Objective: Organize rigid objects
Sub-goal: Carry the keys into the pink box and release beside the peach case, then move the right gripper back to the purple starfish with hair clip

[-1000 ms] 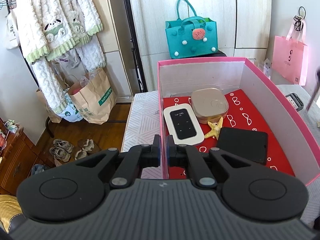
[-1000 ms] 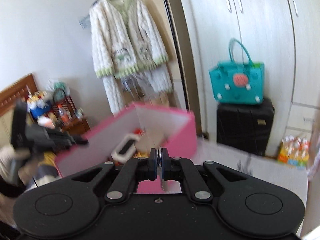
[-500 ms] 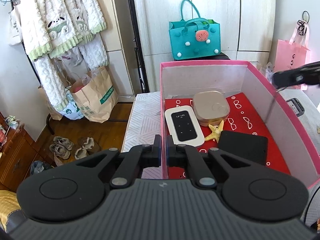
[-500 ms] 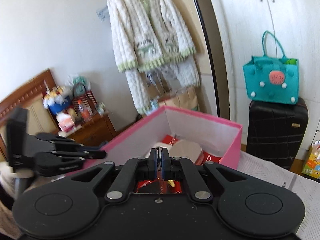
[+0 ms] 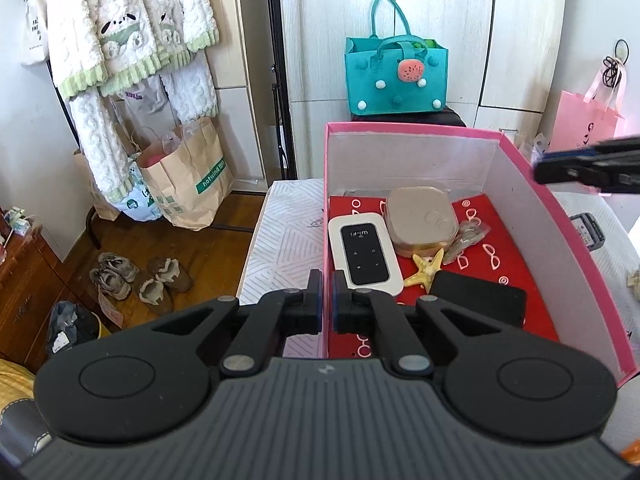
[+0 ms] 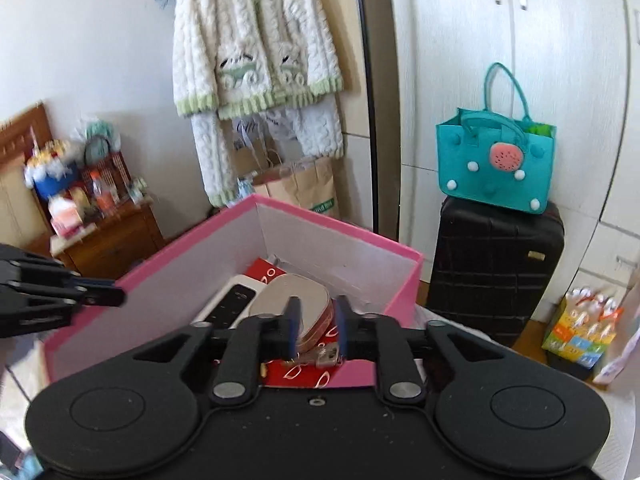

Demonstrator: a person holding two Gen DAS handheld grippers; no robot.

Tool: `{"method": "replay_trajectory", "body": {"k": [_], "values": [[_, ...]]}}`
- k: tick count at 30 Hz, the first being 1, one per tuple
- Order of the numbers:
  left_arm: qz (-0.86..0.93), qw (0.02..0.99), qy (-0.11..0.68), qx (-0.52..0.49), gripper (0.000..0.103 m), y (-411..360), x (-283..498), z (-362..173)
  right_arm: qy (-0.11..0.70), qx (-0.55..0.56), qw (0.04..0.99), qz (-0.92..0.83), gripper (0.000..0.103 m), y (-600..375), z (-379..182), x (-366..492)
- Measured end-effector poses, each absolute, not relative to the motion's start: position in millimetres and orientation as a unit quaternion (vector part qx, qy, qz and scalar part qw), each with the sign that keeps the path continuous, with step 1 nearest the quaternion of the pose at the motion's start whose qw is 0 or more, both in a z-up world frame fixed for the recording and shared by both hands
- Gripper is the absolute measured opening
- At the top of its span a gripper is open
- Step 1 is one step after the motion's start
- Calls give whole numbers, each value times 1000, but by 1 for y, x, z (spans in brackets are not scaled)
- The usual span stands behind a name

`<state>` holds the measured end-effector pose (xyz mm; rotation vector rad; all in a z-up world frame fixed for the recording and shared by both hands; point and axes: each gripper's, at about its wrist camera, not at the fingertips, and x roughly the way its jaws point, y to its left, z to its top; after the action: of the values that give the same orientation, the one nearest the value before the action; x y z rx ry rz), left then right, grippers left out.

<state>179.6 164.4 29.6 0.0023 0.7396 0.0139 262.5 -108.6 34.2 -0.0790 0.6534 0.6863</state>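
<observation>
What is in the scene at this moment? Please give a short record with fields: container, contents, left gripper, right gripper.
container: pink box, open top, red patterned lining
contents: white Wi-Fi device, gold rounded case, yellow starfish, black flat case, metal keys
left gripper: shut on the box's left wall
right gripper: open above the box, keys lying below it

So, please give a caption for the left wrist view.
Left gripper clamps the pink box wall; keys lie beside the beige case.
</observation>
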Motion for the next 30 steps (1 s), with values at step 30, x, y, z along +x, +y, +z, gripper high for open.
{"method": "replay_trajectory", "body": {"k": [30], "values": [[37,926,375,13,4,153,179,34,368,11,900,232,53,-225,-55,115]]}}
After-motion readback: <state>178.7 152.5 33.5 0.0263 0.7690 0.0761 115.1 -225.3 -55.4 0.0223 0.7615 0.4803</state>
